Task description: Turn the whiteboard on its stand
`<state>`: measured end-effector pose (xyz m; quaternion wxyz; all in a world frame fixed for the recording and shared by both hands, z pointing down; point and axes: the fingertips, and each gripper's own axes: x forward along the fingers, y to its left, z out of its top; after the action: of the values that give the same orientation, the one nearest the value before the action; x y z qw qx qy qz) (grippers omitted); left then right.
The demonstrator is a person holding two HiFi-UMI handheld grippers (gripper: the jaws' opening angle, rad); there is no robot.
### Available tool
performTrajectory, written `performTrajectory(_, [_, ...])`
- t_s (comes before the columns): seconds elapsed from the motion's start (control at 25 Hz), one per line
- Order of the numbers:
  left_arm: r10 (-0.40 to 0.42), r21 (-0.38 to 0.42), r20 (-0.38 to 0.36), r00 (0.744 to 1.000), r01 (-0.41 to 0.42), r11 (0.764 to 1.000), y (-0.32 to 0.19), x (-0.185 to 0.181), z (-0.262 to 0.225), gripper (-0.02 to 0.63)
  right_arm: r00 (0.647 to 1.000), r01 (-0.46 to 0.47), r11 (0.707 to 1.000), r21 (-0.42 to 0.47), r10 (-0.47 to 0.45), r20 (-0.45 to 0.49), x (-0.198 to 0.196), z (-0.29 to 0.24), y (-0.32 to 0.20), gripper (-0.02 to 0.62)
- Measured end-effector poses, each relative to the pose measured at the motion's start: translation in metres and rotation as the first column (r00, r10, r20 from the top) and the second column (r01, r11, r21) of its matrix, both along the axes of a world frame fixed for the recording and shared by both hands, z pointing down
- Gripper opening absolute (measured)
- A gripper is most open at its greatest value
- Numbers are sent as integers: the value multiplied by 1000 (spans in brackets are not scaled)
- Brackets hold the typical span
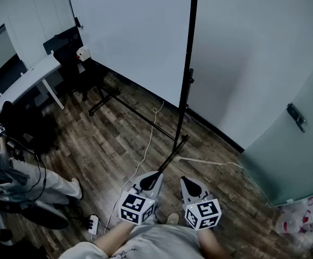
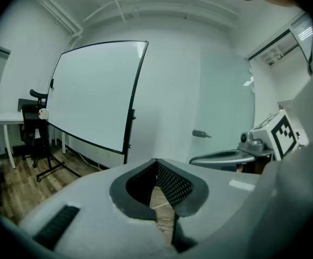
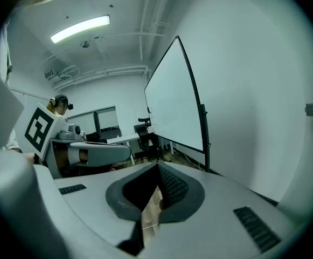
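The whiteboard (image 1: 129,36) hangs upright on its stand (image 1: 187,85) by the wall, well ahead and untouched. The left gripper (image 1: 154,178) and right gripper (image 1: 190,183) hover low by the body, jaws pressed together on nothing, probably because no reach has begun. A cable (image 1: 147,139) crosses the floor between.

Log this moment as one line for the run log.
stage: before contact | left gripper: shut, empty | right gripper: shut, empty | whiteboard: on its stand, untouched, ahead of both grippers
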<state>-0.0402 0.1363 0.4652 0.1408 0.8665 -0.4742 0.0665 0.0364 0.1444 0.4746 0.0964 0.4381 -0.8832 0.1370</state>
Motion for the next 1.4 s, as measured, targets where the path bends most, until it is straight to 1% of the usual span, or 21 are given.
performTrajectory(0.16, [5, 5, 0, 1000, -5, 1000, 2, -1, 1, 11, 1000, -2, 1000, 3, 2, -3, -2, 2, 1, 6])
performTrajectory(0.32, [10, 6, -2, 1000, -10, 1000, 1, -11, 2, 11, 1000, -19, 1000, 0, 19, -7, -8, 4, 1, 6])
performTrajectory(0.44, [17, 7, -5, 1000, -17, 1000, 2, -18, 2, 11, 998, -45, 999, -1, 45, 34, -12, 3, 0, 6])
performTrajectory(0.52, [25, 10, -7, 1000, -25, 1000, 3, -22, 2, 11, 997, -60, 998, 2, 60, 45, -15, 2, 0, 7])
performTrajectory(0.76, [48, 6, -17, 999, -48, 999, 5, -40, 7, 11, 994, -105, 994, 17, 105, 17, -27, 5, 6, 6])
performTrajectory(0.92, [65, -7, -20, 998, -66, 998, 5, -45, 14, 11, 991, -133, 991, -5, 133, 24, -29, 13, 9, 7])
performTrajectory(1.16, [80, -4, -12, 997, -81, 997, -14, -40, 25, 11, 988, -151, 988, -12, 151, 34, -21, 27, -14, 6])
performTrajectory(1.4, [72, -9, 1, 997, -72, 997, -40, -38, 27, 11, 990, -136, 991, -15, 137, 40, -21, 29, -43, 6])
